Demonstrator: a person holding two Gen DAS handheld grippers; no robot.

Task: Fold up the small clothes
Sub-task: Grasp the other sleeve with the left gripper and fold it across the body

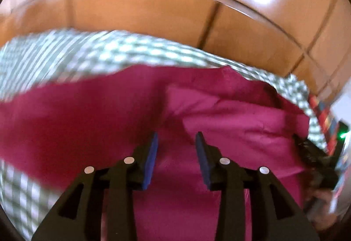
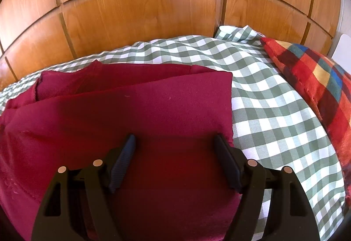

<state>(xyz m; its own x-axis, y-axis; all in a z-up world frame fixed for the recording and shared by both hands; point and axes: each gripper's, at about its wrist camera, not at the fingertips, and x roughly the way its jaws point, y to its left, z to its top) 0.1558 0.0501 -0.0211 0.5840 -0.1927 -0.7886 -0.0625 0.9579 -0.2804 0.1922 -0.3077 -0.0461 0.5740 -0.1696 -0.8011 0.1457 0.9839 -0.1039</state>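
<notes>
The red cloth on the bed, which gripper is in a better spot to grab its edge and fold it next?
Probably the right gripper. It is open, with the red cloth side edge just beside its outer finger. The left gripper is open too, but over the cloth's rumpled middle, in a blurry view.

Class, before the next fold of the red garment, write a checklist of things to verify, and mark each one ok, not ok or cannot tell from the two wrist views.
1. Left gripper open: ok.
2. Right gripper open, holding nothing: ok.
3. Red garment on the checked bedspread: ok.
4. Garment lies flat: not ok, layers overlap unevenly at its far edge.
5. Patchwork cushion apart from the garment: ok.
6. Left view sharp enough to aim: not ok, blurred.
</notes>
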